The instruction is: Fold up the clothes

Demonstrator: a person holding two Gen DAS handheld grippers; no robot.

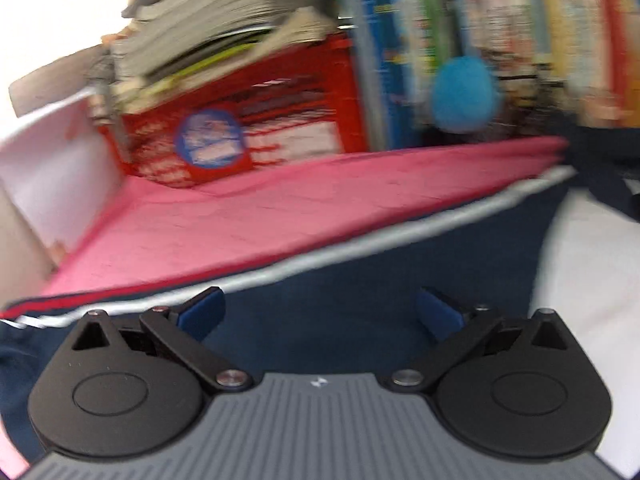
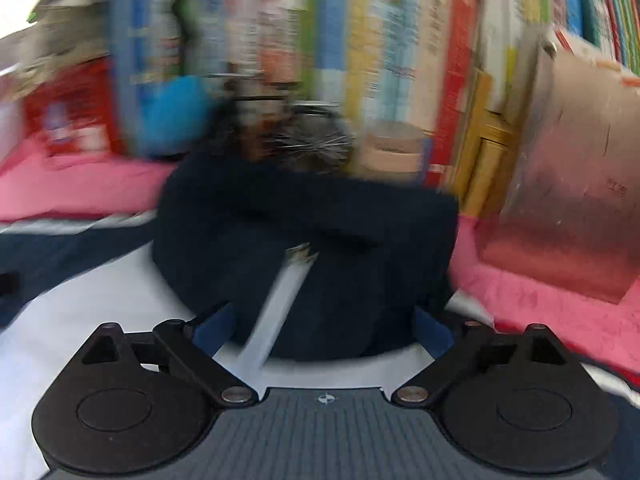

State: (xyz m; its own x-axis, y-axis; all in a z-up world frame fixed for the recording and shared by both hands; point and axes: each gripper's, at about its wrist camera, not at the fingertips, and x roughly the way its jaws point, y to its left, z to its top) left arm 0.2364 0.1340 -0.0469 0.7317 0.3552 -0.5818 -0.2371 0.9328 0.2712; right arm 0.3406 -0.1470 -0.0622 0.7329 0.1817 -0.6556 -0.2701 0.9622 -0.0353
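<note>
both claws (image 1: 320, 312) (image 2: 322, 330) agape over navy garment (image 1: 360, 280), white stripe (image 1: 280, 268) crosswise

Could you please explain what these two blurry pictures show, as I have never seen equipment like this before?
Each picture comes from a camera mounted on a handheld gripper, looking forward along its two blue-tipped fingers; a person holds one gripper in each hand. The left gripper hangs open over a navy garment with a white stripe, holding nothing. The right gripper is also open, with a bunched dark navy cloth lying between its fingers, not clamped. Under the clothes is a pink cloth, and behind stand rows of books. The blur comes from motion.
</note>
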